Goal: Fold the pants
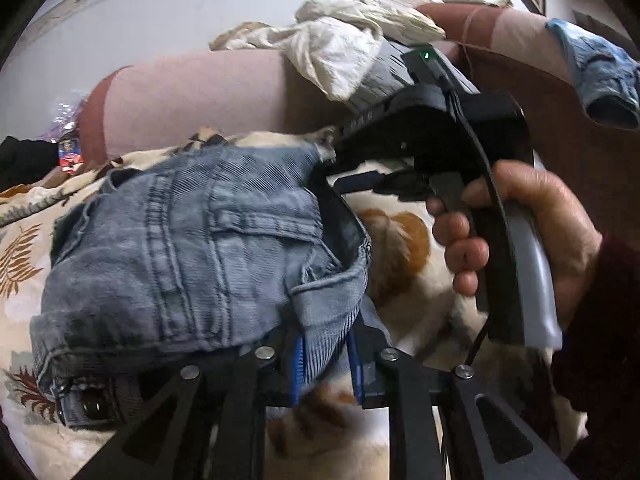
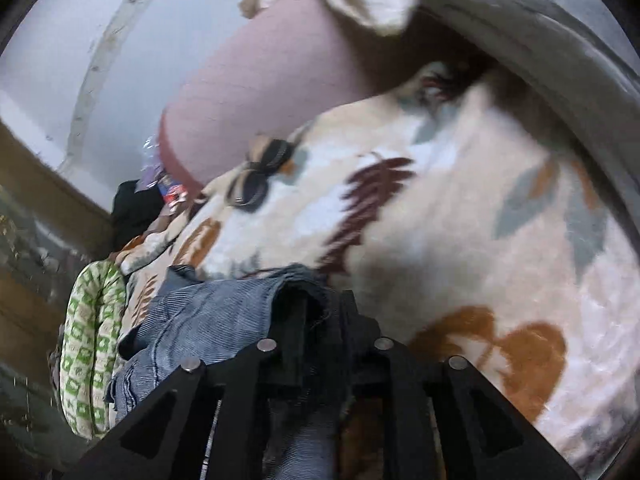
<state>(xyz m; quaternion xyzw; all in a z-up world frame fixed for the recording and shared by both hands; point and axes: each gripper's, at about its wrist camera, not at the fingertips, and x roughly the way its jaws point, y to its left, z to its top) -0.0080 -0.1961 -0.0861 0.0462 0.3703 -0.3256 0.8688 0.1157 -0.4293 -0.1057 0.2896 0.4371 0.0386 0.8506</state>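
**Denim pants clamped by both tongs above a patterned blanket**

The pants (image 1: 180,248), of faded blue-grey denim, are seen bunched and lifted over the leaf-patterned blanket (image 1: 404,240) of a bed. In the left wrist view, a fold of the denim is pinched between the blue-padded fingers of the left tongs (image 1: 326,364), with the bulk of the garment spread up and to the left of them; the waistband button is visible at the lower left. The right tongs (image 1: 332,160) are held in the right hand (image 1: 532,240) just beyond the far edge of the pants, and their tips are buried in the cloth. In the right wrist view, the right tongs (image 2: 320,320) are closed on a dark hem of the pants (image 2: 208,320), the rest of the denim hanging to their left. A pink headboard (image 1: 192,100) is seen behind, with a cream cloth (image 1: 332,52) draped over it.
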